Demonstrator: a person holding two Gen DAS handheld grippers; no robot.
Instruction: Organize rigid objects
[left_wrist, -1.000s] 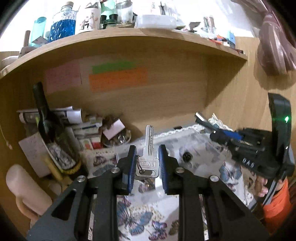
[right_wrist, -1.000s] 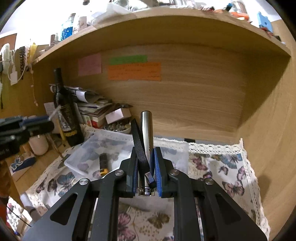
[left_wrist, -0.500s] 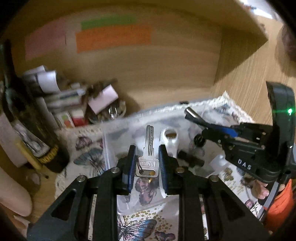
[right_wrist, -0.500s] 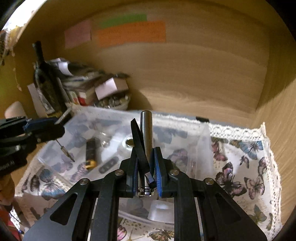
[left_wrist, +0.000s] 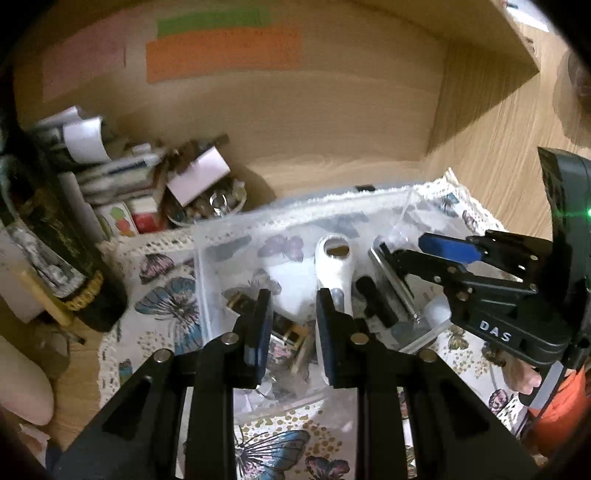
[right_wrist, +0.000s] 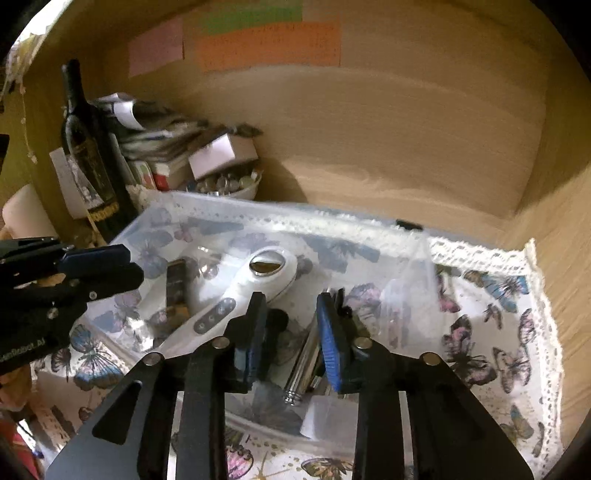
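A clear plastic bin (left_wrist: 207, 280) stands on the butterfly cloth and also shows in the right wrist view (right_wrist: 369, 225). In it lie a white handheld device (left_wrist: 332, 266) (right_wrist: 251, 291), a silver metal cylinder (left_wrist: 395, 284) (right_wrist: 306, 362), a black stick (left_wrist: 376, 302) and small brass-coloured items (left_wrist: 291, 332). My left gripper (left_wrist: 291, 325) is open and empty over the bin's left part. My right gripper (right_wrist: 291, 332) is open and empty just above the cylinder; it shows from the side in the left wrist view (left_wrist: 424, 254). The key is not clearly visible.
A dark wine bottle (right_wrist: 88, 147) stands at the left with a stack of papers and boxes (right_wrist: 166, 147) and a bowl of small items (right_wrist: 229, 184) behind the bin. The wooden back wall (right_wrist: 369, 110) and right side panel (right_wrist: 561, 206) enclose the shelf.
Both grippers have opened over the bin: the left let go of the key and the right let go of the metal cylinder, which now lies in the bin. Both moved closer down.
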